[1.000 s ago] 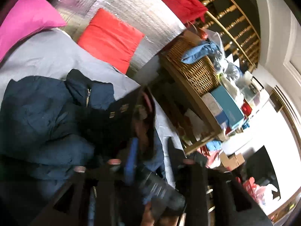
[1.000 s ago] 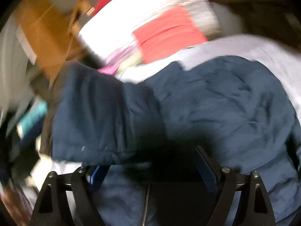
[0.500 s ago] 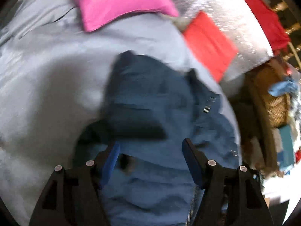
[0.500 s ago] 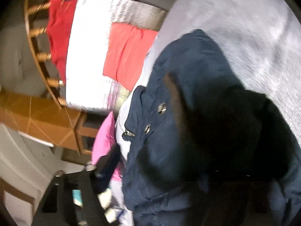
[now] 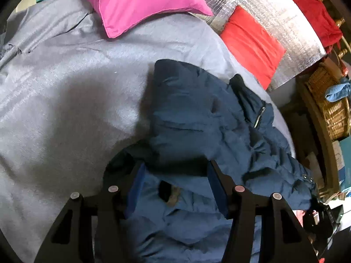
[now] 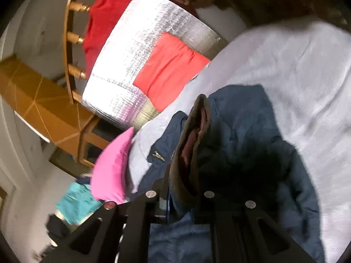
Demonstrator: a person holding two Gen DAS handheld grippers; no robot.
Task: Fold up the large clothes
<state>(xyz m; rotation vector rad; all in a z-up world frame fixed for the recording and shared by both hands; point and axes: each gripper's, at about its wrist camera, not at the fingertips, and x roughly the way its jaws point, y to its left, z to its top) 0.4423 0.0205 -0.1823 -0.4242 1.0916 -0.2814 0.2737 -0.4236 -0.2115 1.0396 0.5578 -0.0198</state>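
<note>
A navy padded jacket (image 5: 197, 118) lies bunched on a grey bed sheet (image 5: 65, 100). My left gripper (image 5: 175, 175) is open just above the jacket's near part, fingers wide apart with nothing between them. In the right wrist view the jacket (image 6: 252, 131) fills the middle, and my right gripper (image 6: 184, 188) is shut on the jacket's dark brown-lined edge (image 6: 193, 144), likely the hood or collar, which stands up from the fingers. The right fingertips are hidden in the fabric.
A pink pillow (image 5: 140, 2) lies at the head of the bed. A red cloth (image 5: 252, 43) rests on a silver foil mat (image 5: 274, 22) beside the bed. A wicker basket (image 5: 329, 105) and cluttered shelf stand at the right. A wooden railing (image 6: 72, 37) holds a red garment.
My left gripper has let go of the jacket, opened and swung over the bed to look down on it. My right gripper has turned and now grips the jacket's lined edge.
</note>
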